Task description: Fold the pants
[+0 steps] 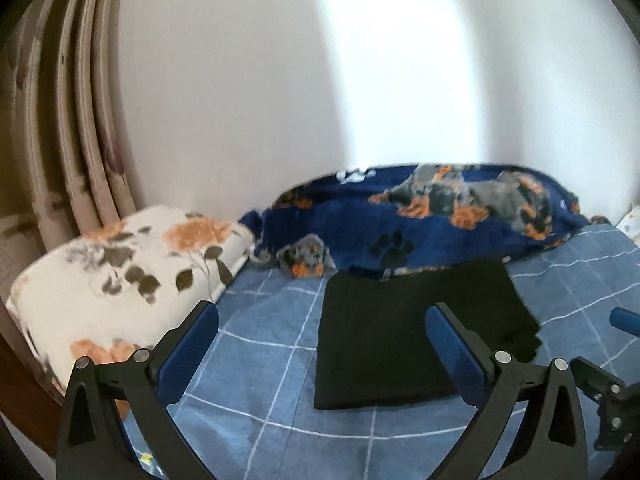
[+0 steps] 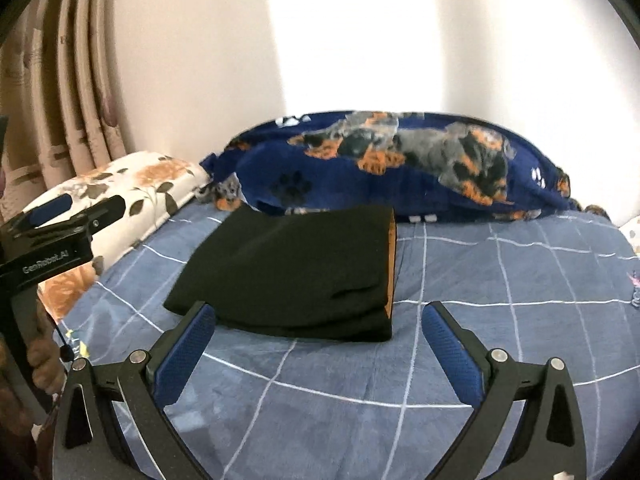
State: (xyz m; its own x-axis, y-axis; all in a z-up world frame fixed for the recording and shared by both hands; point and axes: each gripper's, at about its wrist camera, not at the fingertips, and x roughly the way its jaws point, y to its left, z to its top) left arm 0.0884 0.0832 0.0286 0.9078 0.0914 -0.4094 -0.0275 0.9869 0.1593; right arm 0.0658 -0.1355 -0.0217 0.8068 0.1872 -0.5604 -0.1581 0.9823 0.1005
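Observation:
The black pants [image 1: 420, 328] lie folded into a flat rectangle on the blue checked bedsheet [image 1: 256, 368]. In the right wrist view the pants [image 2: 296, 268] show a tan inner edge along their right side. My left gripper [image 1: 322, 312] hovers above and in front of the pants, open, with nothing between its blue pads [image 1: 188, 356]. My right gripper [image 2: 319, 310] is also open and empty, held short of the pants' near edge. Each gripper appears in the other's view: the right one [image 1: 624, 320] at the far right, the left one [image 2: 68, 212] at the left.
A white floral pillow [image 1: 120, 280] lies at the left of the bed. A dark blue dog-print blanket [image 1: 420, 220] is bunched along the white wall behind the pants. Curtains [image 1: 68, 120] hang at the left. A person's hand [image 2: 40, 364] holds the left gripper.

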